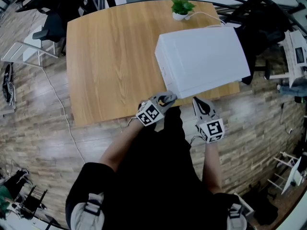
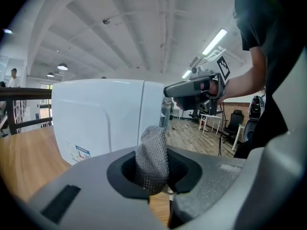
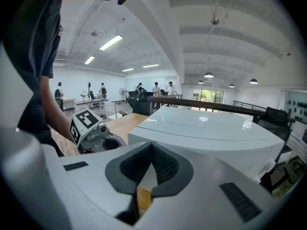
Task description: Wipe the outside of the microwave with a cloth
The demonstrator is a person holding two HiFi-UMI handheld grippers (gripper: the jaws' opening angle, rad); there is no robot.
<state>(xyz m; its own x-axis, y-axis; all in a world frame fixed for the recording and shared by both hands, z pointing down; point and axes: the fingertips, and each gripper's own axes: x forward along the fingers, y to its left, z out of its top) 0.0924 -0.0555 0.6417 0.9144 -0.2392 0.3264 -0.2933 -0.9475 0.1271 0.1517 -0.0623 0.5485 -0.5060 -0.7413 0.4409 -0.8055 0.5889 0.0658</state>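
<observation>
"Grey mesh cloth (image 2: 152, 157), where?"
"Pinched upright in the left gripper (image 1: 165, 99), just beside the white microwave's (image 1: 201, 61) lower-left corner."
"And the microwave?"
"Right of centre on the wooden table (image 1: 110, 56), long axis left to right. The right gripper (image 1: 201, 105) is closed and empty, near its front edge."

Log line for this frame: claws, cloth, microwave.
left claw: shut on cloth | right claw: shut, empty | cloth: by microwave near corner, contact unclear | microwave: on table

Wooden table (image 1: 110, 56) on plank floor (image 1: 33, 126), potted plant (image 1: 182, 7), white ceiling (image 3: 206, 13) with strip lights (image 3: 111, 42)
</observation>
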